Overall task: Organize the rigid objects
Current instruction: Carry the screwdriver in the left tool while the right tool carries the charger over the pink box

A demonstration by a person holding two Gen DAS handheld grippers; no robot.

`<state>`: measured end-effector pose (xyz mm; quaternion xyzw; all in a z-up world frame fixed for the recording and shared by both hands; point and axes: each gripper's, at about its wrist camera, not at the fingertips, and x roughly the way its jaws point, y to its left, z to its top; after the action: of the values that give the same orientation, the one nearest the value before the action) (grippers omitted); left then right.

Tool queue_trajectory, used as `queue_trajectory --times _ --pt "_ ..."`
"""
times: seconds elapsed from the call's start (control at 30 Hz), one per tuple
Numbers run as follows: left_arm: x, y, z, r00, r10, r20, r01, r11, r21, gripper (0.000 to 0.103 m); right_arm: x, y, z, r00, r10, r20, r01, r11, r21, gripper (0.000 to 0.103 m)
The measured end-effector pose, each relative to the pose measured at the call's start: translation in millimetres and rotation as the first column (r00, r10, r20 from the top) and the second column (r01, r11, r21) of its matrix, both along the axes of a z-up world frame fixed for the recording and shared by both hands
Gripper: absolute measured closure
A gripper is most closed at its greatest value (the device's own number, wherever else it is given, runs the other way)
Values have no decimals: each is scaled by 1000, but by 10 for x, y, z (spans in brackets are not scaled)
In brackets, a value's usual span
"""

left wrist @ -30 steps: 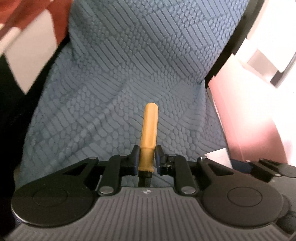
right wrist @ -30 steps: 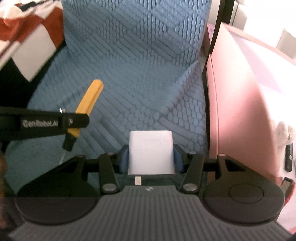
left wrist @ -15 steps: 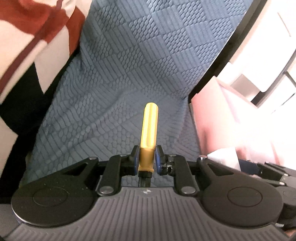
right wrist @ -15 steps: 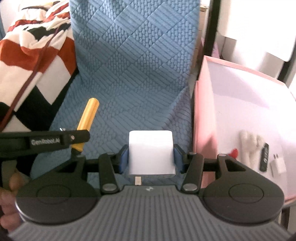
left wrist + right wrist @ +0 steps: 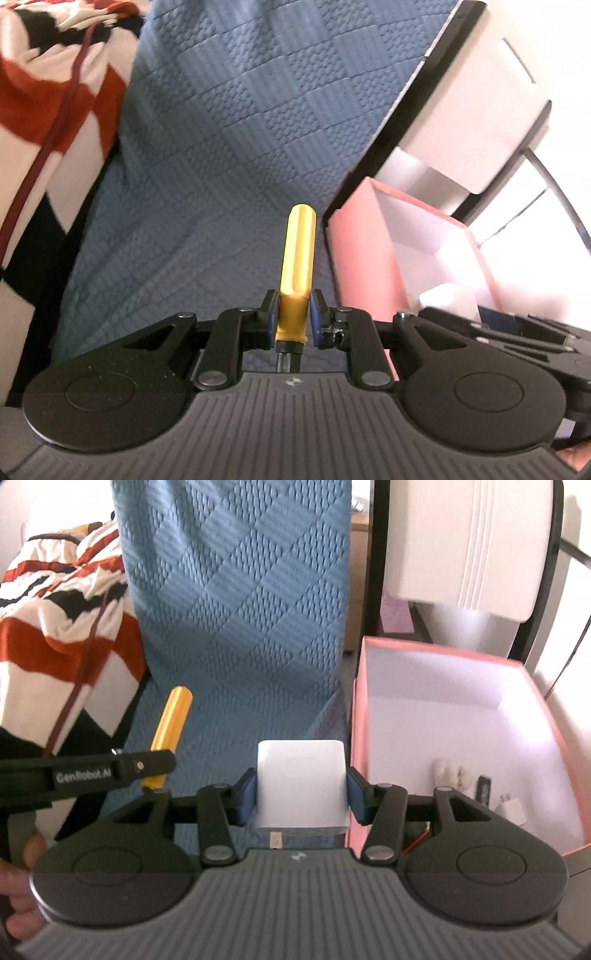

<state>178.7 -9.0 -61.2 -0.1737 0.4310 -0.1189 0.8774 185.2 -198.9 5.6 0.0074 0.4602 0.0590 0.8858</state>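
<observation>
Already a few small things lie in the pink box (image 5: 458, 657) at right, while the left gripper (image 5: 293, 317) pinching a yellow screwdriver (image 5: 297, 254) and the right gripper (image 5: 302, 794) clamping a white block (image 5: 302, 775) are yet to unload.

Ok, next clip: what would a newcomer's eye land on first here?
Probably the yellow screwdriver handle clamped in the left gripper, bright against the blue quilted cover. Next, the white block shut in the right gripper, just left of the open pink box, which holds a few small items at its right end.
</observation>
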Motion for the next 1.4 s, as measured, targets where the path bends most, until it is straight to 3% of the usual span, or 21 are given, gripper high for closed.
queue_trajectory --times 0.5,0.77,1.1,1.4 --pt "240 -514 611 990 -75 116 75 997 9 82 182 -417 611 995 -27 93 24 999 27 50" --pt "330 -1003 833 978 -131 159 133 991 3 82 250 -773 735 989 -60 133 58 998 21 50" --pt "469 -1764 595 975 -190 114 188 982 21 82 257 -1344 451 989 -114 96 113 993 19 50" --pt "700 -2300 162 973 -232 17 230 971 58 82 257 -1929 -79 987 -160 17 161 987 -23 50"
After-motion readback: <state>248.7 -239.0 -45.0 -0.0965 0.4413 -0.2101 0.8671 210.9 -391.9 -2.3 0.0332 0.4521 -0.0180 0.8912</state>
